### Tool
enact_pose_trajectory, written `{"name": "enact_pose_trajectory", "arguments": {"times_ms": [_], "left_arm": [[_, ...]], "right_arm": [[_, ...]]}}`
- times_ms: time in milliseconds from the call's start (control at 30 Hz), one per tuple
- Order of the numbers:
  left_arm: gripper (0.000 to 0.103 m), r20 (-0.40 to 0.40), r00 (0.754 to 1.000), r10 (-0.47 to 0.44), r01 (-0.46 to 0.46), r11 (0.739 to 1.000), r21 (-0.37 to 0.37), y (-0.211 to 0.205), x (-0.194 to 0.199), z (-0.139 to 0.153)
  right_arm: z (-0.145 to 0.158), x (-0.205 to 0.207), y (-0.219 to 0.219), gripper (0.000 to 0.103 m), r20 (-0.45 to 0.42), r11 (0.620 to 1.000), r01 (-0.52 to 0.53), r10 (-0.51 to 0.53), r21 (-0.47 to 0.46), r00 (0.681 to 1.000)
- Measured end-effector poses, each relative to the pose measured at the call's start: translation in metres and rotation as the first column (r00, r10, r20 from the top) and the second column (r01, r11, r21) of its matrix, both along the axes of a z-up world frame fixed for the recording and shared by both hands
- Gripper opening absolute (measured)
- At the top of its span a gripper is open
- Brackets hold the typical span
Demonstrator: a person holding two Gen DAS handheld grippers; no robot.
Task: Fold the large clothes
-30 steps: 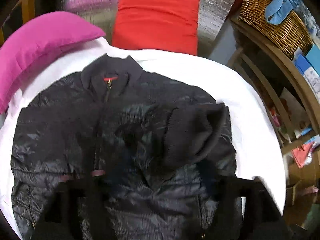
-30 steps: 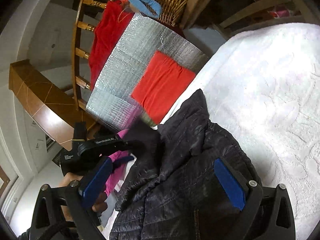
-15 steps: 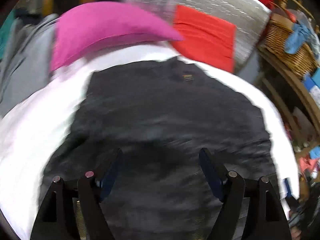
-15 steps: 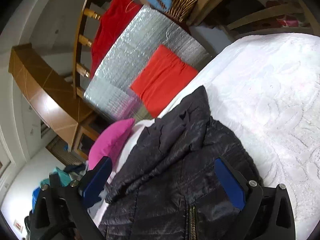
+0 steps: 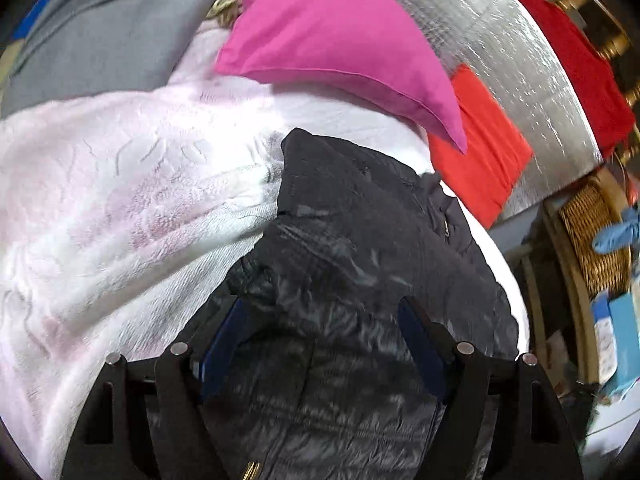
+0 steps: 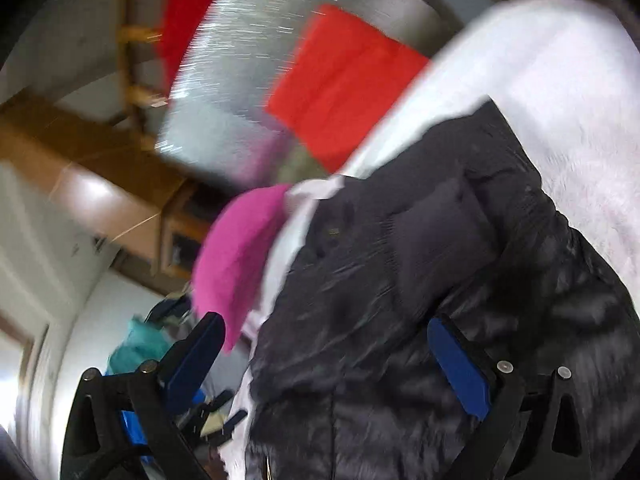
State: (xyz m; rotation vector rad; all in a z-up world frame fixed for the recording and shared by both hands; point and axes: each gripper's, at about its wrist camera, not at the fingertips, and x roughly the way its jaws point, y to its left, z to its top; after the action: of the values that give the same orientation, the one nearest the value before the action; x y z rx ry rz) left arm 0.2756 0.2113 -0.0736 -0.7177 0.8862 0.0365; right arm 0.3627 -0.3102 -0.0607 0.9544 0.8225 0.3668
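Black quilted puffer jacket (image 5: 360, 264) on white fleece blanket (image 5: 120, 200).
Wicker basket (image 5: 596, 236) in left view only; left gripper (image 5: 324, 344) and right gripper (image 6: 328, 364) spread above jacket, empty.

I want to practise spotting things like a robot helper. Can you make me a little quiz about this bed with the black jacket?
1. True or false: the black quilted puffer jacket lies on the pale pink fluffy blanket.
2. Which colour is the pillow beyond the jacket? A) green B) magenta C) yellow
3. Fill in: the left gripper has its blue pads ____ with nothing pinched.

Key: 1 true; 2 B; 3 apart (open).
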Motion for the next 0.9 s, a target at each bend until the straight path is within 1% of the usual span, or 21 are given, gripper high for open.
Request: {"name": "enact_pose_trajectory", "arguments": {"times_ms": [67,167,200,233,267,300,333,367,433,467,500,533,567,600,633,700,733,767,800,833,900], "left_arm": [[0.079,-0.027,1.000,0.001,-0.001,1.000,-0.016,0.003,0.009,-0.008],[0.079,-0.047,0.999,0.005,-0.006,1.000,-0.007,0.003,0.017,-0.017],[0.079,-0.053,0.999,0.003,-0.003,1.000,0.005,0.002,0.019,-0.019],[0.079,-0.057,0.998,-0.001,0.003,1.000,0.019,0.002,0.020,-0.019],[0.079,-0.059,0.998,-0.005,0.007,0.999,0.031,0.001,0.021,-0.019],[0.078,-0.060,0.998,-0.007,0.010,0.999,0.049,0.001,0.022,-0.018],[0.078,-0.062,0.998,-0.008,0.012,0.997,0.070,0.001,0.024,-0.018],[0.078,-0.062,0.998,-0.006,0.012,0.996,0.091,0.000,0.028,-0.017],[0.078,-0.057,0.998,0.000,0.008,0.989,0.148,0.002,0.031,-0.014],[0.078,-0.062,0.998,0.003,0.007,0.986,0.164,0.002,0.035,-0.016],[0.078,-0.072,0.997,0.008,0.005,0.985,0.175,0.004,0.037,-0.018],[0.078,-0.081,0.997,0.018,-0.004,0.985,0.174,0.006,0.037,-0.019],[0.078,-0.079,0.996,0.030,-0.016,0.985,0.172,0.009,0.038,-0.020],[0.078,-0.064,0.997,0.051,-0.039,0.984,0.176,0.010,0.033,-0.015],[0.078,-0.042,0.997,0.069,-0.060,0.979,0.195,0.011,0.027,-0.007],[0.079,0.020,0.998,0.062,-0.066,0.964,0.258,0.005,0.019,0.011],[0.079,0.052,0.998,0.042,-0.056,0.952,0.300,-0.003,0.018,0.021],[0.079,0.070,0.997,0.022,-0.044,0.943,0.329,-0.010,0.019,0.028],[0.079,0.083,0.997,-0.005,-0.024,0.936,0.350,-0.018,0.022,0.032],[0.079,0.085,0.996,-0.036,0.002,0.932,0.363,-0.028,0.027,0.033],[0.079,0.060,0.995,-0.082,0.052,0.918,0.394,-0.047,0.040,0.026]], "right_arm": [[-0.016,0.011,-0.001,0.097,-0.083,1.000,0.022,-0.023,-0.006,0.996],[-0.023,0.017,0.001,0.090,-0.107,0.999,0.036,-0.038,-0.020,0.994],[-0.020,0.021,0.003,0.087,-0.105,0.998,0.028,-0.033,-0.048,0.994],[-0.017,0.026,0.007,0.069,-0.115,0.994,0.018,-0.030,-0.108,0.993],[-0.012,0.031,0.010,0.024,-0.139,0.983,0.003,-0.029,-0.183,0.990],[-0.003,0.034,0.014,0.012,-0.125,0.967,-0.008,-0.024,-0.253,0.992],[0.014,0.034,0.019,0.013,-0.072,0.942,-0.010,-0.015,-0.335,0.997],[0.036,0.029,0.027,0.012,0.007,0.910,0.001,0.002,-0.415,1.000],[0.069,0.017,0.042,0.012,0.133,0.851,0.033,0.044,-0.523,0.990],[0.078,0.011,0.049,0.012,0.179,0.802,0.062,0.057,-0.594,0.982],[0.073,0.013,0.050,0.012,0.162,0.781,0.058,0.055,-0.621,0.985],[0.054,0.020,0.049,0.012,0.090,0.768,0.020,0.049,-0.640,0.995],[0.029,0.028,0.047,0.016,-0.005,0.771,-0.042,0.050,-0.636,0.999],[0.011,0.033,0.046,0.016,-0.064,0.775,-0.084,0.056,-0.626,0.996],[-0.006,0.033,0.045,0.019,-0.096,0.783,-0.106,0.059,-0.613,0.994],[-0.016,0.024,0.040,0.021,-0.056,0.817,-0.075,0.052,-0.572,0.997],[-0.015,0.022,0.038,0.028,-0.051,0.830,-0.067,0.047,-0.553,0.998],[-0.013,0.021,0.036,0.044,-0.050,0.844,-0.069,0.051,-0.531,0.997],[-0.008,0.019,0.036,0.056,-0.041,0.854,-0.078,0.066,-0.515,0.997],[0.000,0.015,0.037,0.073,-0.020,0.851,-0.082,0.084,-0.518,0.996],[0.015,0.005,0.039,0.075,0.008,0.833,-0.073,0.092,-0.548,0.996]]}}
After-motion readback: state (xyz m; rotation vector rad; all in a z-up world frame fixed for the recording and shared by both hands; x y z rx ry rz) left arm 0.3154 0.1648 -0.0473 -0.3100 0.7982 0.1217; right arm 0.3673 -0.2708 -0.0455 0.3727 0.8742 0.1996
